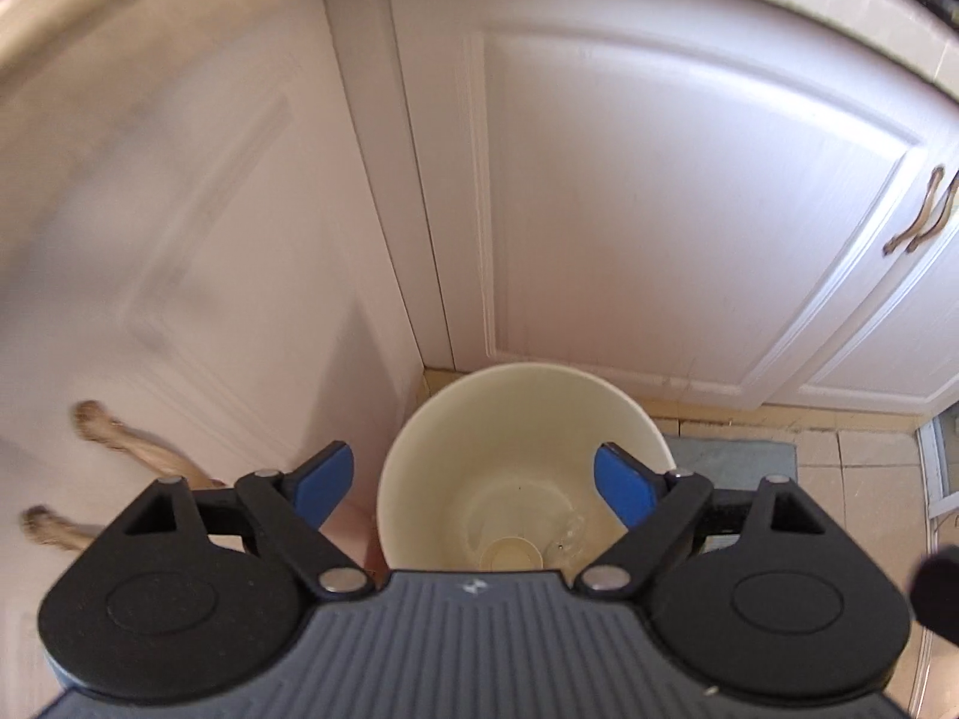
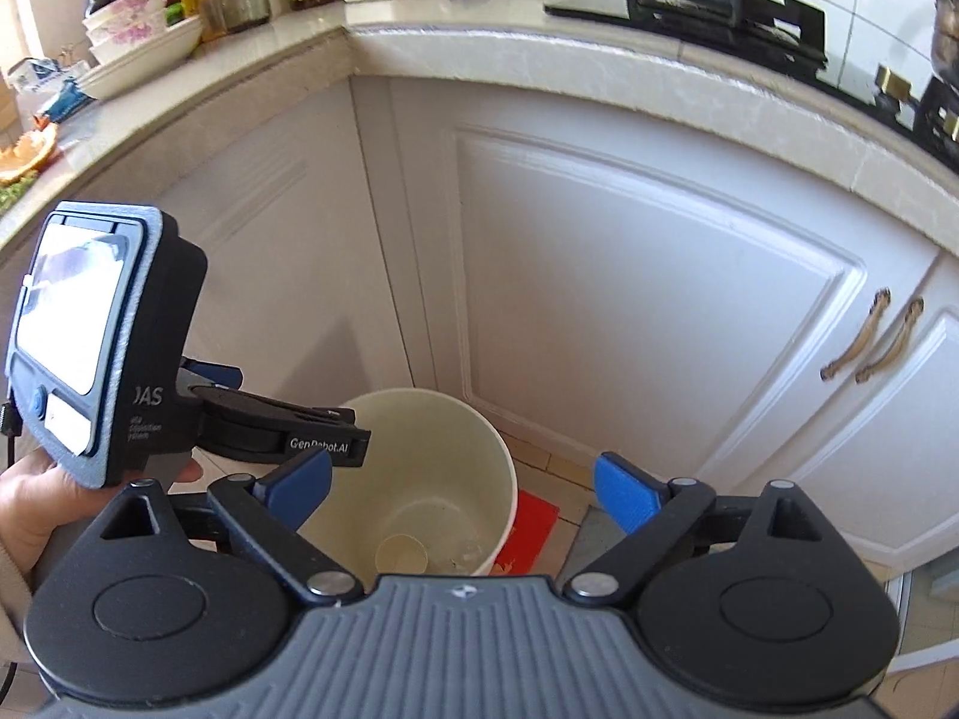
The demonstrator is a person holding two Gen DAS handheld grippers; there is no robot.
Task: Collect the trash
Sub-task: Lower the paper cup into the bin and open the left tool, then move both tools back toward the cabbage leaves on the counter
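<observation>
Both my left claw (image 1: 473, 482) and right claw (image 2: 464, 491) hang wide and empty over the bin (image 2: 419, 479) on the floor by the cabinet corner, so I judge the drop done; next, the orange peel (image 2: 27, 153) on the table (image 2: 252, 60).

Bin (image 2: 419, 479) on floor in cabinet corner (image 2: 383, 239), perhaps a cup (image 2: 400, 552) inside, counter (image 2: 539, 54) above

Home kitchen: stone countertop (image 2: 419, 39), gas stove (image 2: 737, 6), white cabinets (image 2: 629, 275).
</observation>
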